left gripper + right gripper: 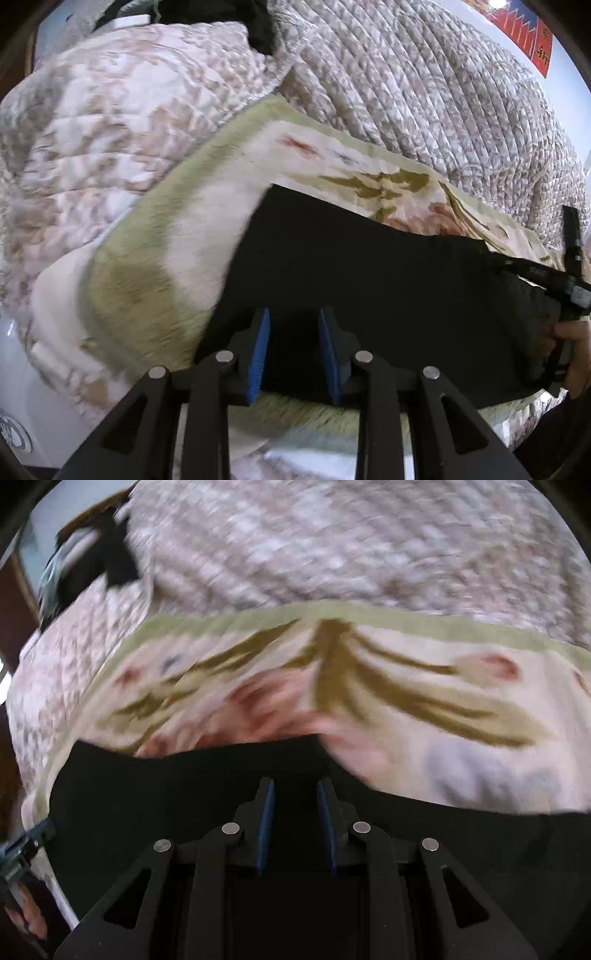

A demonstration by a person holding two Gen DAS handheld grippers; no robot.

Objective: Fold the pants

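Observation:
Black pants point(369, 277) lie stretched across a floral blanket point(177, 240) on a bed. My left gripper point(296, 350) sits at their near left end. Dark cloth fills the narrow gap between its blue pads point(260, 354), and the near hem sags away to the right. At the far right end, my right gripper point(570, 291) holds the other end, with a hand point(572, 350) below it. In the right wrist view, my right gripper point(295, 823) is shut on the pants point(147, 794). The left gripper point(26, 842) shows at their left corner. That view is blurred.
A quilted cover point(406, 92) is heaped behind the blanket point(406, 720), with a dark garment point(262, 26) on top at the back. A red hanging point(524, 29) is on the wall at upper right. A white object point(14, 424) sits at lower left.

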